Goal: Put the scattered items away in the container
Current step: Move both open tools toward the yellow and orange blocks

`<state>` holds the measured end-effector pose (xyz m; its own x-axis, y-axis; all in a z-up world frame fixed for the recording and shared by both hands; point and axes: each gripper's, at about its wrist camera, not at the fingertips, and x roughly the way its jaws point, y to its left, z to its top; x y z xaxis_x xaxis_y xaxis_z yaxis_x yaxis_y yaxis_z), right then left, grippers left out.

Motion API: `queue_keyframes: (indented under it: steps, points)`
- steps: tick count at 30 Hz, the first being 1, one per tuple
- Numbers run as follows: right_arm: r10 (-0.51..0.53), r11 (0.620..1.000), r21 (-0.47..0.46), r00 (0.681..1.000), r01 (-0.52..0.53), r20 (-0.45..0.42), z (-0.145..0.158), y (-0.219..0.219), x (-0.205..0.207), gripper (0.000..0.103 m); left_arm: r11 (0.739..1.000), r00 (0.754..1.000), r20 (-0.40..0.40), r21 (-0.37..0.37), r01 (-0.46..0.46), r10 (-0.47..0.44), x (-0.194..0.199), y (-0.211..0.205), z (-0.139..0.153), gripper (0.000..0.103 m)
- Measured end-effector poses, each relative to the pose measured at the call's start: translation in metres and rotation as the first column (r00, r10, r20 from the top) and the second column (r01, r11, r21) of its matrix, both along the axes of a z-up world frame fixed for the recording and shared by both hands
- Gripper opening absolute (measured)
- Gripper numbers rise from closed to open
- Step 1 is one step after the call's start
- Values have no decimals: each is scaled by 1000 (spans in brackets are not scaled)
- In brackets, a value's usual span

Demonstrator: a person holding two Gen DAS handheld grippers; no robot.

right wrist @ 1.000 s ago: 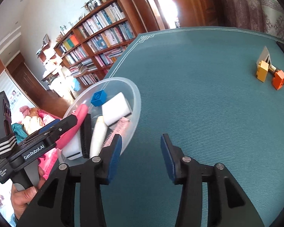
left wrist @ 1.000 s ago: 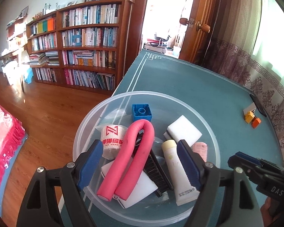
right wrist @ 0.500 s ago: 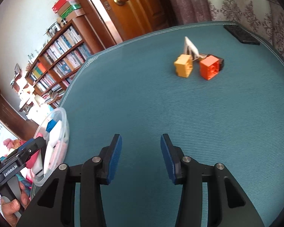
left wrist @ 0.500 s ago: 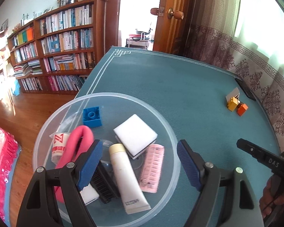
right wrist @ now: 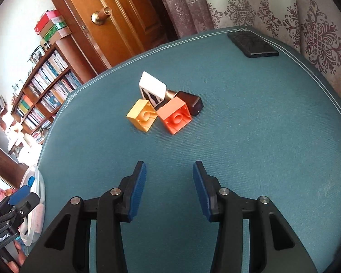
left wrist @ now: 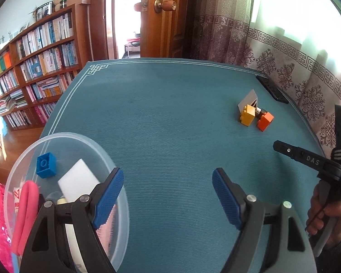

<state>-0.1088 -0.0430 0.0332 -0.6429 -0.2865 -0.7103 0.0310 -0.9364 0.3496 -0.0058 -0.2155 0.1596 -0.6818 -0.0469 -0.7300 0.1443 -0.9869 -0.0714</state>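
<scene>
Container point(left wrist: 116, 168); right tongs point(right wrist: 169, 177) marked "DAS".

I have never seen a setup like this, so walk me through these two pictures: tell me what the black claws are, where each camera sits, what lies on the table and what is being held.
No robot here: a person holds a two-finger gripper in each hand, each with a fisheye camera looking along its fingers. One picture comes from the left gripper, the other from the right gripper. Both stand open and hold nothing. On the teal table lie a yellow block, an orange block, a white card-like piece leaning behind them, a small dark object and a black phone-like slab. At the left, a clear bowl already holds a blue block, a white sponge and a pink foam roller.
</scene>
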Motion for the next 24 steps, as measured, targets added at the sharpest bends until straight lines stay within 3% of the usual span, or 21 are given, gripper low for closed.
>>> queue_keyframes:
  steps: [11,24]
  points:
    - [8,1000,-5,1000,-8,-13,-1,19,-25,46,997,996,39,29,76,-77,-50,40,-13,84]
    - [89,996,5,995,-89,-33,-4,1,-62,46,993,992,60,29,111,-112,-94,63,-23,84]
